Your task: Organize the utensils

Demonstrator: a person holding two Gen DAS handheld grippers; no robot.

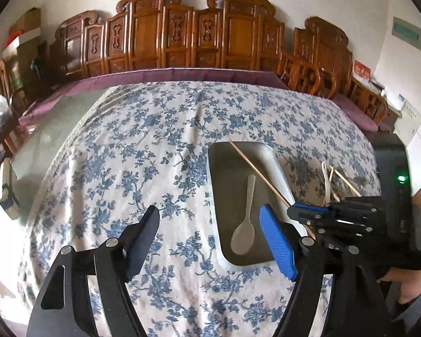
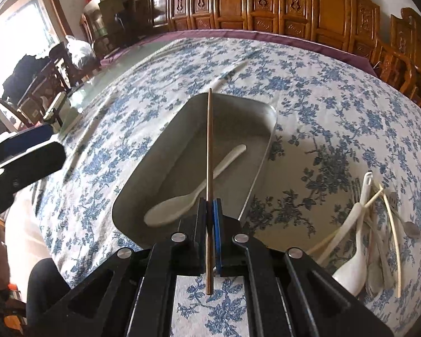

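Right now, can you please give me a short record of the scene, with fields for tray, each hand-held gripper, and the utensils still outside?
tray: grey rectangular metal tray on blue floral tablecloth, holding one white plastic spoon
right hand-held gripper: shut on thin brown wooden chopstick, held over the tray
left hand-held gripper: open, holding nothing
outside: pile of white utensils right of the tray

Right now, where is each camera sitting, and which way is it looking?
Left wrist: rides the left gripper, open and empty, looking down past it at the metal tray with the white spoon; the right gripper and a hand show.
Right wrist: rides the right gripper, shut on a chopstick over the tray, with loose utensils beside it.
Shared: tray, spoon, chopstick, floral tablecloth, carved wooden chairs.
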